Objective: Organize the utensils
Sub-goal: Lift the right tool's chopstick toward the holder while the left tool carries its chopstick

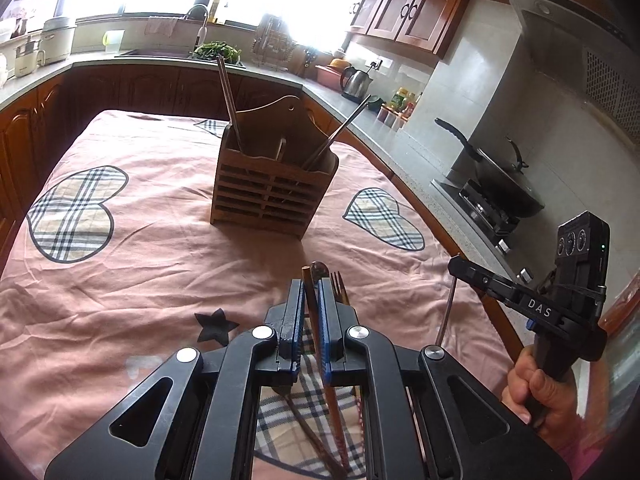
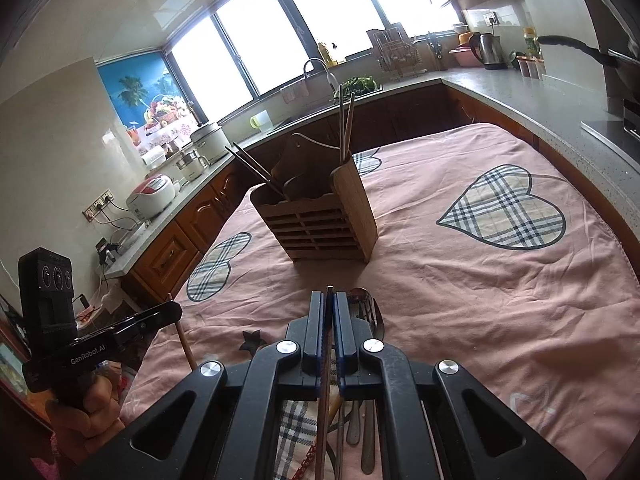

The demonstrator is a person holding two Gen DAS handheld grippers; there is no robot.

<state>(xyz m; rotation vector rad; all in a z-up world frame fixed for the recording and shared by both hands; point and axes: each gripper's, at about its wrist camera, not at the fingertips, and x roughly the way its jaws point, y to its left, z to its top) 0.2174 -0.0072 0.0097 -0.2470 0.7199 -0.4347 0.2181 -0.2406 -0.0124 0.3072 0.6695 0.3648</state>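
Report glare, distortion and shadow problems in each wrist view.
Left wrist view: windows behind the wooden holder blown out white; countertop edges bend from fisheye. Right wrist view: windows equally overexposed, dark vignette at the corners, holder's slatted front in shade; left gripper sharp enough.

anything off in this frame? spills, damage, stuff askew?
No spills or damage. The holder stands upright, its chopsticks leaning at different angles. Spoon and fork lie loose on the cloth. Left gripper and right gripper each pinch a chopstick.
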